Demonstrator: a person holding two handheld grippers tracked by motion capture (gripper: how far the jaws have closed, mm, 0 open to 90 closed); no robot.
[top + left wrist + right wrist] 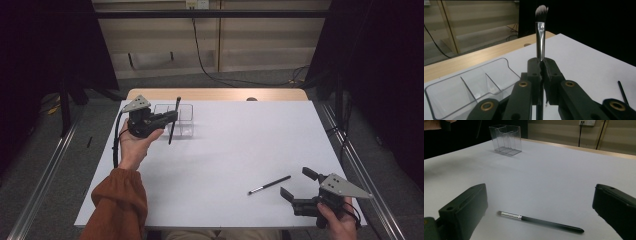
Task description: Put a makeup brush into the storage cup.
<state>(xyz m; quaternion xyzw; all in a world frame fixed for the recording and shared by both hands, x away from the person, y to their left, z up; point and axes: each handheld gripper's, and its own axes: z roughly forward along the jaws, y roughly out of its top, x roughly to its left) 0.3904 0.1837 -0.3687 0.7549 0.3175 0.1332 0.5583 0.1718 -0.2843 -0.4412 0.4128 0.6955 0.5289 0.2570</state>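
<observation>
Your left tongs [541, 72] clamp the brush [540, 35] upright, bristles up, beside the clear organizer [454, 95]. Your right tongs [540, 207] gape around the second brush [541, 221], lying crosswise.

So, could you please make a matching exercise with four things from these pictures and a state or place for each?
Things:
1. left gripper
2. right gripper
3. thin brush
4. clear organizer

States:
A. lying flat on the table
B. jaws open
C. standing at the far left of the table
D. shut on a brush held upright

Pairs: 1-D, 2-B, 3-A, 4-C
</observation>
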